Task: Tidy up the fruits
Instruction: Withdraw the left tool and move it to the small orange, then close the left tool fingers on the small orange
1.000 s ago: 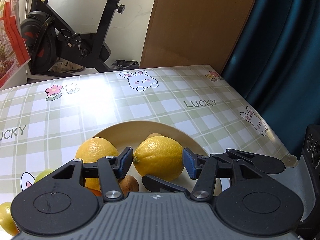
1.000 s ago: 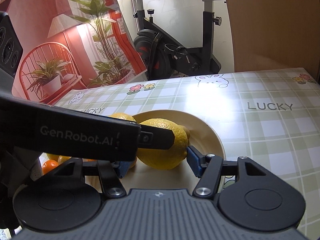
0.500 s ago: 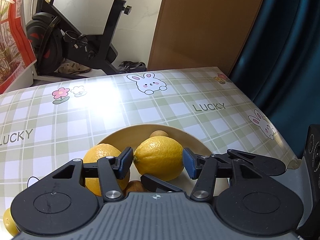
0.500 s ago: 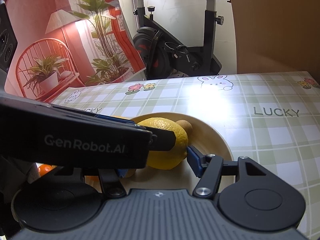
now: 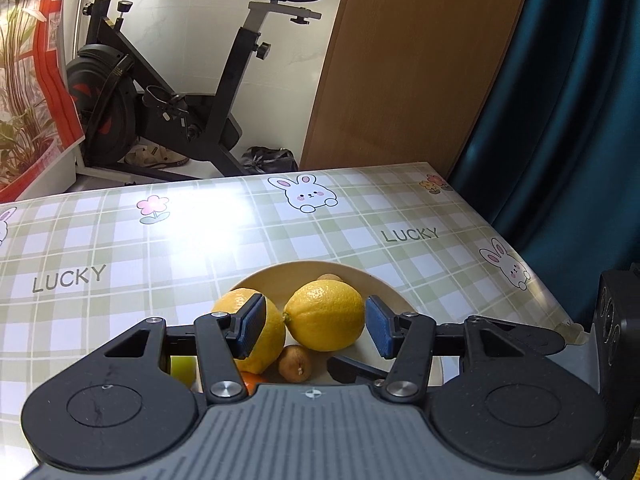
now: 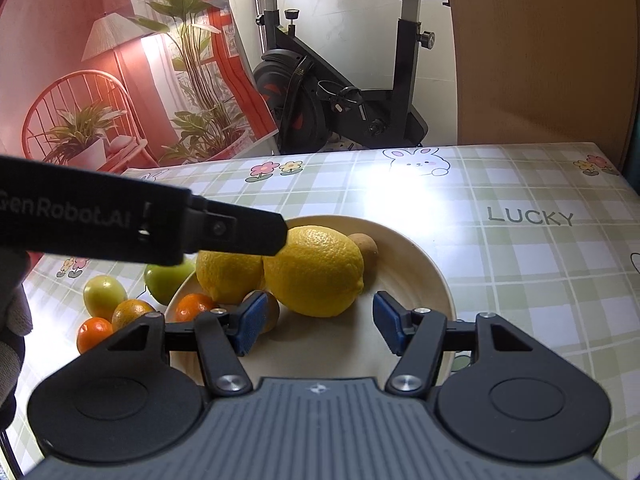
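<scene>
Resting in the cream plate are two lemons, two kiwis and one tangerine; at nine o'clock, four fruits sit on the counter. Left tongs and right tongs both released.

Both wrist cams close, angled down, sharing plate.

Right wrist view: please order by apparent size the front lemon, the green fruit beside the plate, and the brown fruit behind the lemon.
1. front lemon
2. green fruit, partly hidden, so unsure
3. brown fruit, mostly hidden behind the lemon and farther away
</scene>
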`<state>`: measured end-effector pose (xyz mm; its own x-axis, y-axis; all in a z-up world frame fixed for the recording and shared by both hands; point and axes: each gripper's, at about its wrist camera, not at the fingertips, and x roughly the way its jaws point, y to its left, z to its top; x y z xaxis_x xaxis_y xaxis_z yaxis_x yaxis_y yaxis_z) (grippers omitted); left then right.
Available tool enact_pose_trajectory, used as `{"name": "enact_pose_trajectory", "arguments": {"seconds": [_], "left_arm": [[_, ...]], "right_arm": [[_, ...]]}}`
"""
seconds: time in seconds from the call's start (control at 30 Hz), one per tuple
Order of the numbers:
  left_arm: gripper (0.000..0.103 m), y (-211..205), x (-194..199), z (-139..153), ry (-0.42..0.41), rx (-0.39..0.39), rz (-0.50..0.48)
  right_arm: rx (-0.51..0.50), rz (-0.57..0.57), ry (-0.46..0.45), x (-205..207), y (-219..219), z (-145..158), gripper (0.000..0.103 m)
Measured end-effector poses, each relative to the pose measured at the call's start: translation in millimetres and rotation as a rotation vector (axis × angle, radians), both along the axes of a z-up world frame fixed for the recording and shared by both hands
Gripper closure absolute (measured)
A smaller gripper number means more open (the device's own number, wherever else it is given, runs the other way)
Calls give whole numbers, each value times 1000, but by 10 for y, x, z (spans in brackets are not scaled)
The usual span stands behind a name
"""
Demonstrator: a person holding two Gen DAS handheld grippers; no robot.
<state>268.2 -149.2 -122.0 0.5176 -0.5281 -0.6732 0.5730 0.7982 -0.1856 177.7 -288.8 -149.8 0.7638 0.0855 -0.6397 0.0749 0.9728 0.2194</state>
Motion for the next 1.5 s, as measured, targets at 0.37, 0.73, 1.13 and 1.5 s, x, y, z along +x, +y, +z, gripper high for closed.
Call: {"name": "enact_pose_trajectory", "arguments": {"seconds": [0.37,0.73,1.13,1.5], "left_arm": [[46,734,-259,154,-38,8,28],[46,1251,-366,72,-21,1,76],[47,1268,-455,-208,38,-16,60],[47,1209,-488,-436,121,-48,37]], "right_arm": [[-5,29,-68,-381,352,190,41],[-41,174,-58,-463,1000,82,43],[-12,234,-26,-491,1153,-24,50],[26,194,4,-532,1075,-114,50]]}}
